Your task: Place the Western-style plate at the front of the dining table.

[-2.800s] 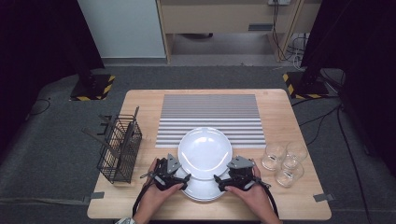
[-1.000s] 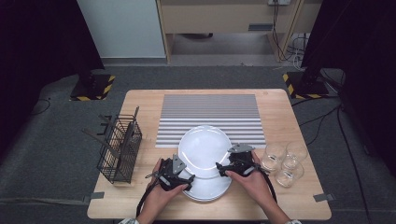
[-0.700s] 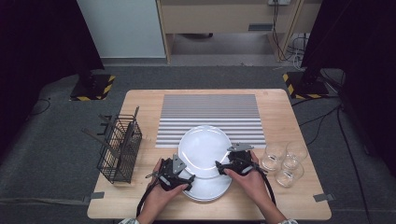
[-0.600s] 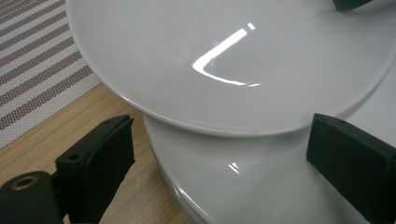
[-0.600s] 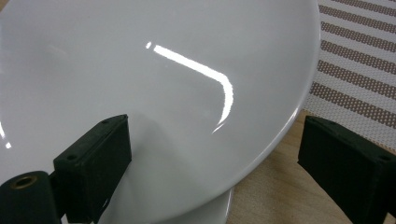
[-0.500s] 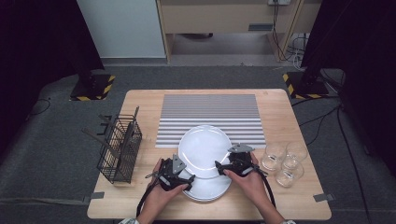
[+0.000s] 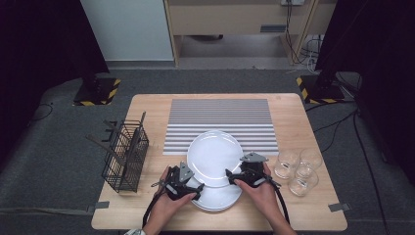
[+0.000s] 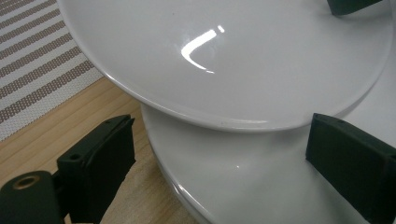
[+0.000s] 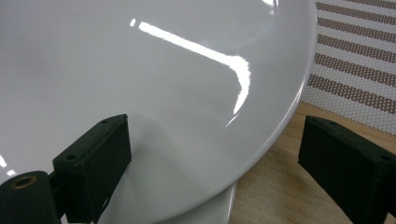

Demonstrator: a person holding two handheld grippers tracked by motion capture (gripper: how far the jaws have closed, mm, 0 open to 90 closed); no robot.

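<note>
**Top plate raised between two claws**

The top plate (image 7: 214, 155) sits tilted above the plate stack (image 7: 218, 196), its near rim between the left claw (image 7: 195, 182) and right claw (image 7: 230, 175). Each claw's jaws stand wide, one above and one below the rim, not pinching it. The wooden tabletop (image 7: 293, 122) carries a striped mat (image 7: 220, 115), wire basket (image 7: 125, 156) and three glasses (image 7: 297, 169); grey carpet surrounds it.

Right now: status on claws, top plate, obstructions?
Left claw and right claw open, straddling opposite rims of top plate. Plate raised off the stack, over striped mat. Glasses right, apart.
</note>
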